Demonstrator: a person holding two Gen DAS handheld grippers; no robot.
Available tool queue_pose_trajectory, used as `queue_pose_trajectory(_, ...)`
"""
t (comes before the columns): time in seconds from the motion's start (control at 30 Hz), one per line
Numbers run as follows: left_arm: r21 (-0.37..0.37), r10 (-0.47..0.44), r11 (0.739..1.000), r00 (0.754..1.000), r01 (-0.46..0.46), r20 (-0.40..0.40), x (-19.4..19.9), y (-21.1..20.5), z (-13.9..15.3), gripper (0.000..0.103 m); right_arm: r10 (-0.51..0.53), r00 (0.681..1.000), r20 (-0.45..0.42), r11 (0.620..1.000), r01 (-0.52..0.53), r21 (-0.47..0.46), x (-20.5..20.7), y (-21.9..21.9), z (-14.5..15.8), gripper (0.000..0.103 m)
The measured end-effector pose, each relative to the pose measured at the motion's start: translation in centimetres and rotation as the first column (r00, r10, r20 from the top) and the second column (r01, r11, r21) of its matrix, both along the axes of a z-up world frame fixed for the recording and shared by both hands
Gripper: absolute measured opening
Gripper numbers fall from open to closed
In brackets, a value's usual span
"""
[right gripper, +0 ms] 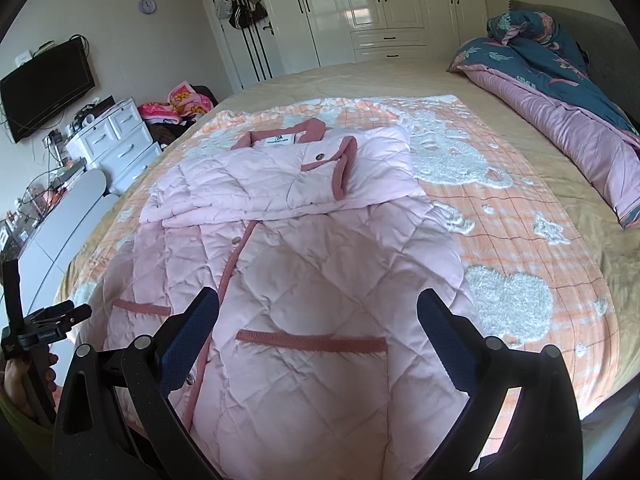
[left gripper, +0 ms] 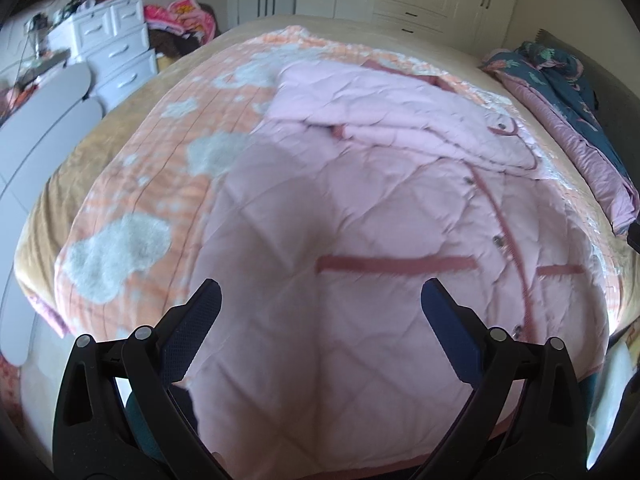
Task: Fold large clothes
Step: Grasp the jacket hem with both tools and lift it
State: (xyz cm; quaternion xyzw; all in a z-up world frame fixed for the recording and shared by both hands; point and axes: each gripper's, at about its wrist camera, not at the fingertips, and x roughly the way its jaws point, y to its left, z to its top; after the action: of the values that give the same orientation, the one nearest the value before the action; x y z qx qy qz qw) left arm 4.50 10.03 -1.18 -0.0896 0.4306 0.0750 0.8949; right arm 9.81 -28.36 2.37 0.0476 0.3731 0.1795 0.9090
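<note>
Left gripper [left gripper: 321,294] hovers with fingers spread wide, empty, over the pink coat [right gripper: 304,280]. The coat lies on the orange blanket [right gripper: 520,248] mid-bed, sleeves folded across its chest. Right gripper [right gripper: 318,302] hangs wide apart too, gripping nothing.

Soft daylight, glare on wardrobe doors [right gripper: 356,0], left view motion-blurred, fisheye-bent edges.

The left gripper [left gripper: 321,298] hangs with jaws spread wide above the pink quilted coat [left gripper: 360,216]; the coat lies on an orange blanket [left gripper: 160,168]; both sleeves are folded across its chest.
</note>
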Motion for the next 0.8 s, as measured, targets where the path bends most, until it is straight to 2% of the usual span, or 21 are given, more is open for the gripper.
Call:
queue_pose_trajectory(0.23,-0.078,0.010,0.997,1.000,-0.011,-0.012,-2.5,2.6,-1.3,0.094,0.016,1.000,-0.026,1.000,-0.016,0.001,-0.2,0.1,-1.1,0.099)
queue_pose_trajectory(0.3,-0.075,0.013,0.997,1.000,-0.014,-0.013,-3.4,3.2,-1.6,0.092,0.016,0.999,-0.032,1.000,-0.016,-0.002,-0.3,0.1,-1.4,0.099)
queue_pose_trajectory(0.43,-0.113,-0.004,0.994,1.000,0.002,-0.017,-4.7,4.1,-1.9,0.071,0.021,0.999,-0.037,1.000,-0.021,-0.014,-0.6,0.2,-1.8,0.099)
queue_pose_trajectory(0.5,-0.125,-0.005,0.992,1.000,0.002,-0.026,-5.3,4.4,-2.3,0.064,0.019,0.999,-0.041,1.000,-0.020,-0.019,-0.8,0.2,-2.1,0.099)
queue_pose_trajectory(0.57,-0.142,-0.008,0.990,0.999,0.002,-0.041,-5.8,4.8,-2.7,0.052,0.019,0.999,-0.051,1.000,-0.020,-0.011,-0.8,0.0,-2.3,0.099)
queue_pose_trajectory(0.8,-0.198,-0.034,0.980,0.996,0.016,-0.088,-7.4,4.6,-4.6,0.050,0.006,0.998,-0.066,0.999,-0.008,-0.033,-1.5,-0.9,-3.0,0.099)
